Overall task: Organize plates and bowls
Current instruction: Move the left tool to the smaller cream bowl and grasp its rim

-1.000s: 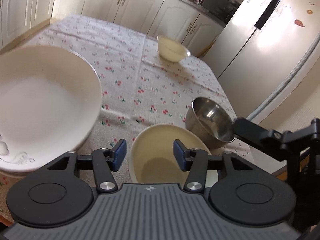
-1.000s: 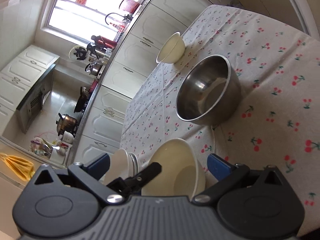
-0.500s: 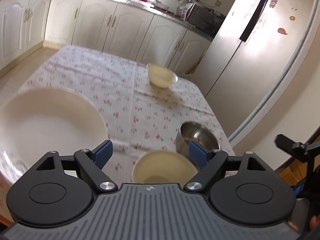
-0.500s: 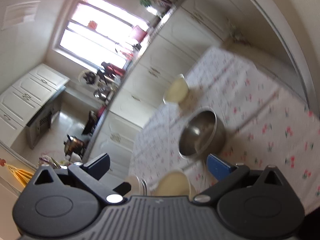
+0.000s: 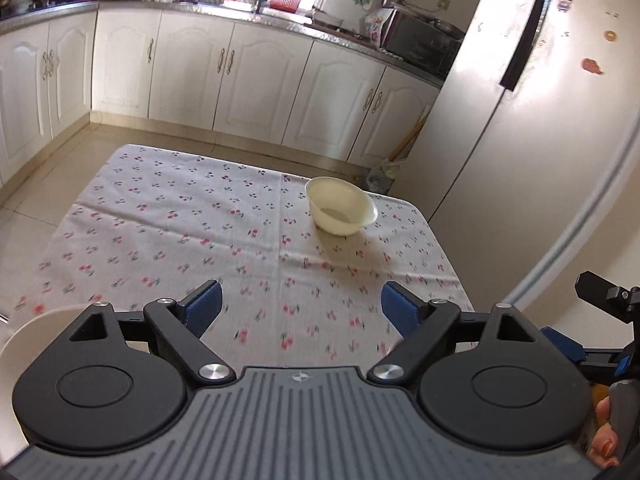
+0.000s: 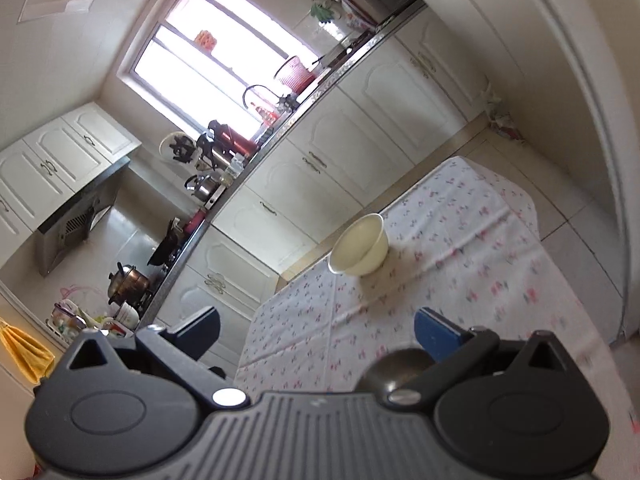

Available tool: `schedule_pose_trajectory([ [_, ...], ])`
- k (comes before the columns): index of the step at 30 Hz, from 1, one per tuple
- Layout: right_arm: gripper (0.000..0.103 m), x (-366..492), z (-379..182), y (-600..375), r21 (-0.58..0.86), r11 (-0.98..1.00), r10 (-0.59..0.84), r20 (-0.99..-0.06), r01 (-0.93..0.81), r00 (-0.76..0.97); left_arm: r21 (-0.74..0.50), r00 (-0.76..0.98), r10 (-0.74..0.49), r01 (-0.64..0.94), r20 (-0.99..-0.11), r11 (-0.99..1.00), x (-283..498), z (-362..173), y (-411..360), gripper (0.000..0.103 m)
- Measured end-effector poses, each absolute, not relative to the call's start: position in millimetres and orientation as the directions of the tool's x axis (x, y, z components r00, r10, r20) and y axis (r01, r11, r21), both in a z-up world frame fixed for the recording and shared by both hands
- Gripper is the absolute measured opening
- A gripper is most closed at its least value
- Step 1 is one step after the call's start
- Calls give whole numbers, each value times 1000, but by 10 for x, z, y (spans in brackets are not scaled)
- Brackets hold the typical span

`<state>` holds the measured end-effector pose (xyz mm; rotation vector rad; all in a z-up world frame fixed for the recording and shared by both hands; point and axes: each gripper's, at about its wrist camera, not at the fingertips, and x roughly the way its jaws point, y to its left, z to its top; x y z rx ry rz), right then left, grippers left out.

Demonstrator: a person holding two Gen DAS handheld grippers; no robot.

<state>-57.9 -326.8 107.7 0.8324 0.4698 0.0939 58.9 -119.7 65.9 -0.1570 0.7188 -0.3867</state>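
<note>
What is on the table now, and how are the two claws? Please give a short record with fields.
surface: table with cherry-print cloth
far item: cream bowl, upright, nothing visible inside, standing alone near the far edge
near item, right side: metal bowl, mostly hidden behind the right claw
near item, left side: white plate, only its rim visible
left claw: open, holding nothing
right claw: open, holding nothing
</note>
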Motion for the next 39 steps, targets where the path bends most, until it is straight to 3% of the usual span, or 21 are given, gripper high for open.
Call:
schedule_pose_trajectory([
  [10, 103, 634, 713, -3530, 777, 624, 361, -374, 77, 854, -332, 628, -390, 215, -673, 918, 1631, 292, -1587, 103],
  [18, 103, 1371, 366, -3655, 812, 580, 433, -379, 69, 818, -365, 616, -400, 191, -678, 911, 2316, 26, -1907, 78],
  [28, 103, 1808, 231, -3670, 799, 594, 440, -417, 91, 795, -415, 587, -440, 187, -679, 890, 2722, -156, -2164, 55],
  [30, 103, 1839, 240, -3650, 797, 599, 448, -415, 79, 792, -408, 577, -440, 194, -688, 892, 2765, -196, -2242, 43],
  [35, 103, 1907, 259, -3613, 795, 604, 464, -408, 56, 786, -413, 553, -461, 218, -694, 884, 2791, -247, -2317, 32],
  [39, 103, 1908, 282, -3546, 791, 610, 475, -407, 40, 780, -404, 564, -467, 242, -681, 882, 2748, -209, -2326, 31],
])
